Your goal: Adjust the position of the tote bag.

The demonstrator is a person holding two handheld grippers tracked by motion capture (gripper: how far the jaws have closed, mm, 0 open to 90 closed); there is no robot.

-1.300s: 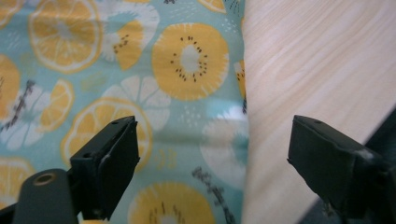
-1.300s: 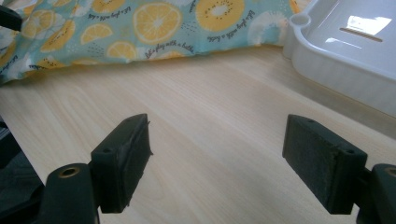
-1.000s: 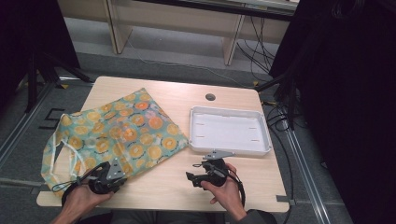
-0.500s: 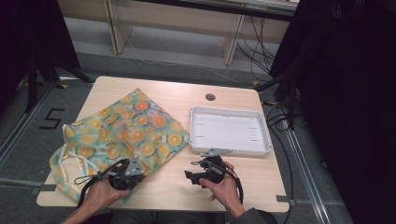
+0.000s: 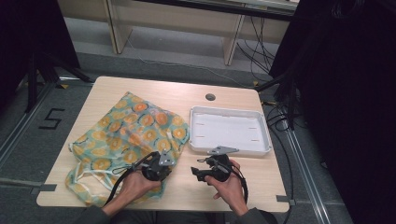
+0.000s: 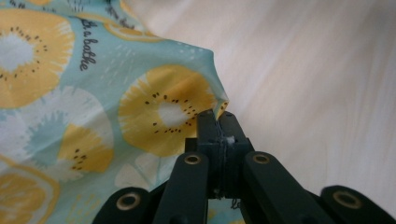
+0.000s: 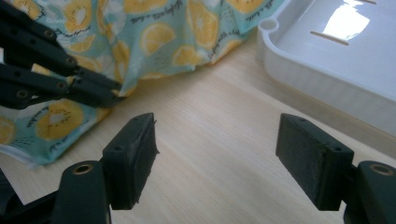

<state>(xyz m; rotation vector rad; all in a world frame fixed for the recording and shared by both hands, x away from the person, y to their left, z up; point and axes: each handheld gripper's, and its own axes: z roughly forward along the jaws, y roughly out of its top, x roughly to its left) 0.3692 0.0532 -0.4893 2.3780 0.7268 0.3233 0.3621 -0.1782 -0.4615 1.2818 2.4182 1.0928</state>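
Observation:
A thin cloth bag point(image 5: 126, 135), pale teal with orange citrus slices, lies flat on the left half of the wooden table point(image 5: 187, 93). My left gripper point(image 5: 167, 164) is at the bag's near right edge. In the left gripper view its jaws are shut on a pinch of that edge point(image 6: 218, 112), with the bag point(image 6: 93, 93) spreading to the left. My right gripper point(image 5: 196, 171) hovers just right of it, over bare wood. In the right gripper view my right gripper point(image 7: 217, 154) is open and holds nothing, and the left gripper point(image 7: 109, 95) meets the bag point(image 7: 163, 37) ahead.
A shallow white tray point(image 5: 229, 130) with nothing in it sits on the right half of the table, just beyond my right gripper; its rim point(image 7: 299, 88) is close on that side. A cable hole point(image 5: 210, 97) is near the far edge. Bare wood lies between the bag and the tray.
My left gripper has slid right along the bag's near side, from its lower left part to its right edge, where it is now shut. The right gripper has hardly moved.

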